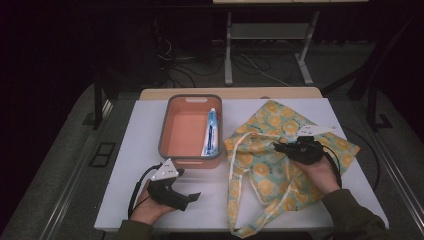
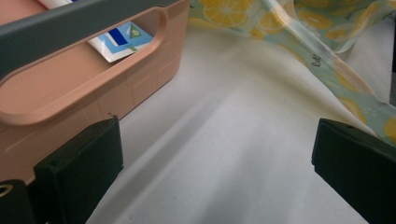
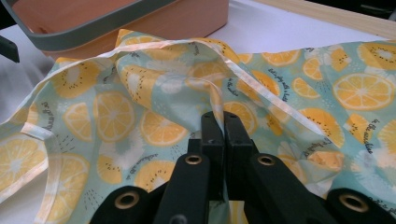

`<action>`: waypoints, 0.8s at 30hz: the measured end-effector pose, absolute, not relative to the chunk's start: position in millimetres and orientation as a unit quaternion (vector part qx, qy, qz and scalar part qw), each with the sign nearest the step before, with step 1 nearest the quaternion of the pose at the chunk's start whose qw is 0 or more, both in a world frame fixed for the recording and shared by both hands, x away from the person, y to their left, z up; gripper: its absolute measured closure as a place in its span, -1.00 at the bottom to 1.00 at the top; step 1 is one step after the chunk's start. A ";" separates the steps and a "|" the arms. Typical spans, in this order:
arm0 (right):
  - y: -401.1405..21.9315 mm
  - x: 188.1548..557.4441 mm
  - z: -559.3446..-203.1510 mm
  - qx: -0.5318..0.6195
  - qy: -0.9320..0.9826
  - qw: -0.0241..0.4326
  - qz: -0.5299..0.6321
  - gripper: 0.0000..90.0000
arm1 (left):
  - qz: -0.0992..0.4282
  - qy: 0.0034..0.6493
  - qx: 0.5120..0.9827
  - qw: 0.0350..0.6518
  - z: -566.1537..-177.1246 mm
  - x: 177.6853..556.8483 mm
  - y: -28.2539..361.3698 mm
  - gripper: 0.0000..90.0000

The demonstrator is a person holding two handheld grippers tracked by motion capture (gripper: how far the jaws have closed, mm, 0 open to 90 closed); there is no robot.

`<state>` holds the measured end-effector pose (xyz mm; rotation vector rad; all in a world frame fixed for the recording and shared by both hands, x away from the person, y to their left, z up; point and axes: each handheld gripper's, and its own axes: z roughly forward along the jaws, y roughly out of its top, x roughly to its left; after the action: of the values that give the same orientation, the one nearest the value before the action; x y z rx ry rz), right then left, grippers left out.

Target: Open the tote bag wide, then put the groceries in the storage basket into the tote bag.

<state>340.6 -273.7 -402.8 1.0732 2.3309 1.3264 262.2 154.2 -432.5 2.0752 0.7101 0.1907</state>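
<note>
Nearest, the left gripper (image 1: pixel 192 196) rests on the white counter (image 1: pixel 135 145), fingers spread wide and holding nothing. The right gripper (image 3: pixel 223 122) has its fingers clenched on the lemon-print bag (image 1: pixel 272 150), whose small writing is unreadable; the bag's length runs toward the counter's far-right corner. Farther back, a toothpaste tube (image 1: pixel 211 132) lies lengthwise in the pink bin (image 1: pixel 186 100).

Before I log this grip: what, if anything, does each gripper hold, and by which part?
The right gripper is shut on the lemon-print bag, pinching the fabric near its opening. The left gripper is open and holds nothing.
</note>
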 end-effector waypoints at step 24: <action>-272.1 336.7 -403.1 0.362 0.807 0.124 0.450 0.97 | 0.052 0.270 0.828 0.489 -381.3 271.1 145.0 -0.98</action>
<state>336.7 -272.1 -403.1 1.0549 2.3532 1.3129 271.1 145.0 -381.3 2.0126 0.6558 0.1272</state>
